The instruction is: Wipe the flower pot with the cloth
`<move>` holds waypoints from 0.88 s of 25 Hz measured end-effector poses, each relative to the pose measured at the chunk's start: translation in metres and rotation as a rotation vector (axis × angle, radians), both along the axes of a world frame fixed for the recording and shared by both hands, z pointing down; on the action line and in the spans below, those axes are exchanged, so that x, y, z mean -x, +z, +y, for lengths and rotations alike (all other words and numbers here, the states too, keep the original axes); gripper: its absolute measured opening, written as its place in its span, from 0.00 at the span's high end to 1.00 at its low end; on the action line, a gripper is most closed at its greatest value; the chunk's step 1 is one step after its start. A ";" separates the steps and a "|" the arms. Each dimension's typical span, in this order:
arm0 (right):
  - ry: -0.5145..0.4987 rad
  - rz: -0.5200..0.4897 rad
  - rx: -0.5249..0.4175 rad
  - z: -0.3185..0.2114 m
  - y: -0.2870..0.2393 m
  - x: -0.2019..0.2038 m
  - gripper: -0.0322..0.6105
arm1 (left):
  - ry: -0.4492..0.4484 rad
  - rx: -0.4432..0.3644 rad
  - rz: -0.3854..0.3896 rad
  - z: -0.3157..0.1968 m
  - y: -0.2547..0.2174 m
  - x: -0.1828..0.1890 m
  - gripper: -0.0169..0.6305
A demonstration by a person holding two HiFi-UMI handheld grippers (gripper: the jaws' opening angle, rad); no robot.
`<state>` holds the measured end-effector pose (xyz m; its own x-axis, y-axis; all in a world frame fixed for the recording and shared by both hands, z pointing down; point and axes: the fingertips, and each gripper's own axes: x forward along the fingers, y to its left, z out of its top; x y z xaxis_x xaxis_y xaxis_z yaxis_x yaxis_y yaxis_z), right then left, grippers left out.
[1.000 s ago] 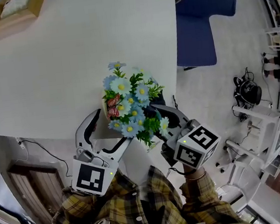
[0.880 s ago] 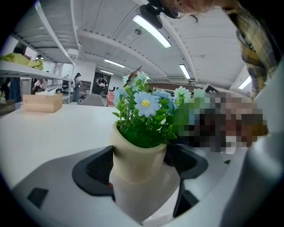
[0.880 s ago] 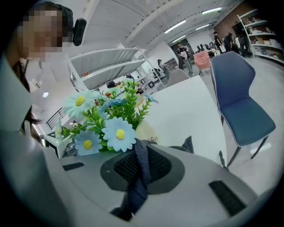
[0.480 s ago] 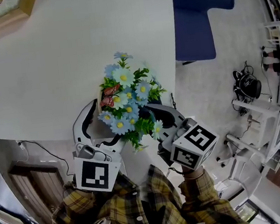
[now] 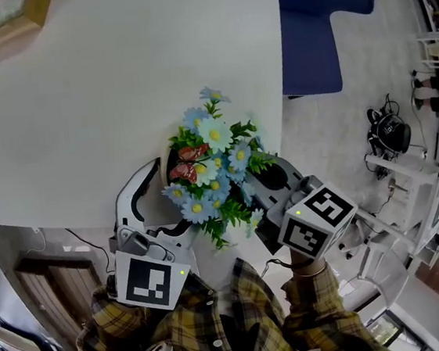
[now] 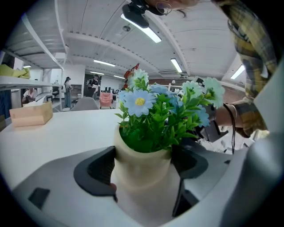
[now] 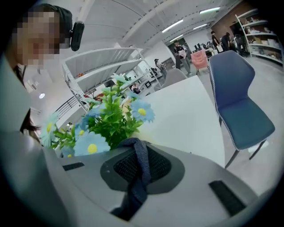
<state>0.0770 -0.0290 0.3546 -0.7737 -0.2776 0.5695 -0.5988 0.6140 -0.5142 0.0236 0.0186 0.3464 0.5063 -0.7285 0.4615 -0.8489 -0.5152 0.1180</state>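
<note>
- The left gripper (image 6: 144,177) is clamped on the flower pot (image 6: 142,162). Its 2 dark pads press the cream wall from either side, just under the rim, and the jaws stand only as far apart as the pot is wide.
- The pot stands upright, long axis vertical, at the near edge of the white table (image 5: 78,108). The blue flowers (image 5: 214,163) spread over it.
- The right gripper (image 7: 133,148) has its jaws pinched together on the cloth (image 7: 141,170), a dark blue knitted strip that loops out over the pad at the tip.
- What the wipe turns on: the right gripper sits on the pot's right side, close in against the foliage. From its jaws the pot wall lies ahead, to the left and lower, beneath the leaves. I judge I must bring the cloth down under the flowers and sweep around the wall, clear of the left pads.
- The right gripper is the free one for wiping; the left only steadies.
- Hidden: in the right gripper view my own jaw covers the pot wall, so I cannot tell whether the cloth touches it.
- In the head view the flowers cover the pot and both sets of fingertips.
- The pot's base is out of sight in all 3 views, so I cannot tell whether it rests on the table or is lifted.
</note>
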 end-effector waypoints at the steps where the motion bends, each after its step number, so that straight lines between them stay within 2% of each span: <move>1: 0.011 0.000 -0.002 -0.006 0.000 0.000 0.93 | 0.017 0.004 -0.002 0.000 0.000 -0.001 0.36; 5: 0.030 -0.011 -0.013 -0.034 -0.002 0.000 0.93 | 0.081 0.030 0.023 0.001 0.005 -0.008 0.36; 8: -0.006 -0.014 -0.023 -0.051 -0.005 0.007 0.93 | 0.158 0.043 0.033 0.001 0.005 -0.012 0.36; 22: -0.509 -0.047 0.032 -0.053 0.005 0.059 0.93 | 0.638 0.077 -0.012 0.003 0.011 0.003 0.36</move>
